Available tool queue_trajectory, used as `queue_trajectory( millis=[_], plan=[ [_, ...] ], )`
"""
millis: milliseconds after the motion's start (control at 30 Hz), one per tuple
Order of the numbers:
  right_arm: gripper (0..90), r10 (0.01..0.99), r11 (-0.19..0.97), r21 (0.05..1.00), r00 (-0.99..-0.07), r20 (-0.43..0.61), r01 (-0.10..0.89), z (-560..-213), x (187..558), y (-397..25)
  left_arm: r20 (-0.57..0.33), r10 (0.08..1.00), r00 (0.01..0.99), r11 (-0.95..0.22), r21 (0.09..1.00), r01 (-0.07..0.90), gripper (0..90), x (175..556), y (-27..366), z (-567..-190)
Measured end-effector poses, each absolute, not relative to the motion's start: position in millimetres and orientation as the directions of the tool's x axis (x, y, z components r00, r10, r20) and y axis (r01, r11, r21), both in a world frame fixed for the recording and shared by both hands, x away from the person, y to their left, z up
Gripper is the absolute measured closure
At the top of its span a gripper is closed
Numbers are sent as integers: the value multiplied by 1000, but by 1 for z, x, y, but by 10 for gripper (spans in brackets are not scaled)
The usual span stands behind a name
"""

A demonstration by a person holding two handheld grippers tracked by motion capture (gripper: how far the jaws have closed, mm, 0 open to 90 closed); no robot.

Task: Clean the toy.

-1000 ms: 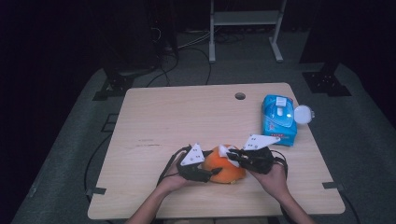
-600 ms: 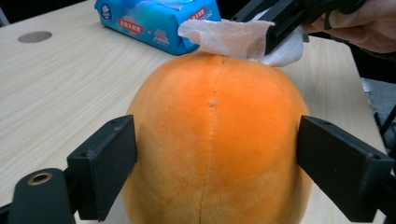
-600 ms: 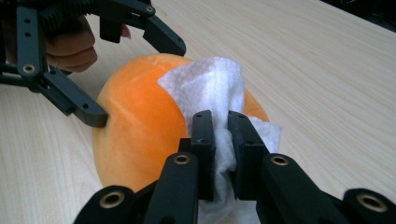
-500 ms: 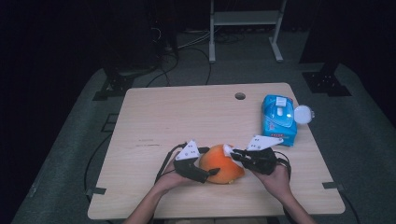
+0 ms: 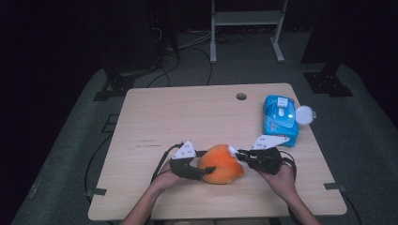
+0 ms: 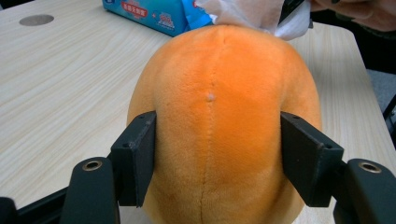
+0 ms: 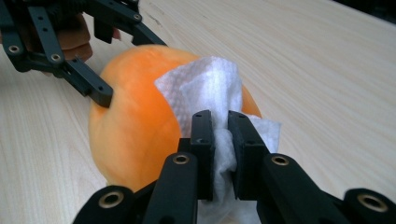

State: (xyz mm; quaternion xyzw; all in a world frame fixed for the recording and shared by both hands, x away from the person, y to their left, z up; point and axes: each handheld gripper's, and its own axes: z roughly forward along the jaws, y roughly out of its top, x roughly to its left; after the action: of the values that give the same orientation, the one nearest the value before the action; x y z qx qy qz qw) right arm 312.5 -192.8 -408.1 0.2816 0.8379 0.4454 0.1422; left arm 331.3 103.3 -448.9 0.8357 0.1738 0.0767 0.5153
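Near table's front edge, orange plush (image 5: 219,163) lying crosswise, left gripper (image 5: 202,171) clamping it, right gripper (image 5: 238,153) pinching white tissue (image 7: 212,88).

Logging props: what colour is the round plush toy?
Orange round plush toy, clearest in the left gripper view.

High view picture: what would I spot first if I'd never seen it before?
The big orange plush toy near the table's front edge, bright against the pale wooden table. The left gripper squeezes it from both sides, while the right gripper presses a white wipe pinched in its fingers against the toy. Next comes the blue wipes pack with its lid open, at the table's right.
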Motion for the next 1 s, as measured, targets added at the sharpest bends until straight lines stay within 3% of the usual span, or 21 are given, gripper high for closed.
queue_trajectory(
  millis=[333, 700, 1000],
  plan=[
    [799, 525, 454, 848, -851, -7, 273, -403, 297, -168, -57, 365, 929, -406, 888, 214, 329, 332, 104, -451],
    [800, 565, 443, 825, -824, 48, 352, -412, 308, -187, -80, 367, 927, -388, 892, 231, 329, 335, 107, -453],
    [801, 504, 487, 821, -864, 16, 299, -410, 294, -180, -89, 369, 925, -389, 889, 240, 329, 336, 111, -454]
  ],
)
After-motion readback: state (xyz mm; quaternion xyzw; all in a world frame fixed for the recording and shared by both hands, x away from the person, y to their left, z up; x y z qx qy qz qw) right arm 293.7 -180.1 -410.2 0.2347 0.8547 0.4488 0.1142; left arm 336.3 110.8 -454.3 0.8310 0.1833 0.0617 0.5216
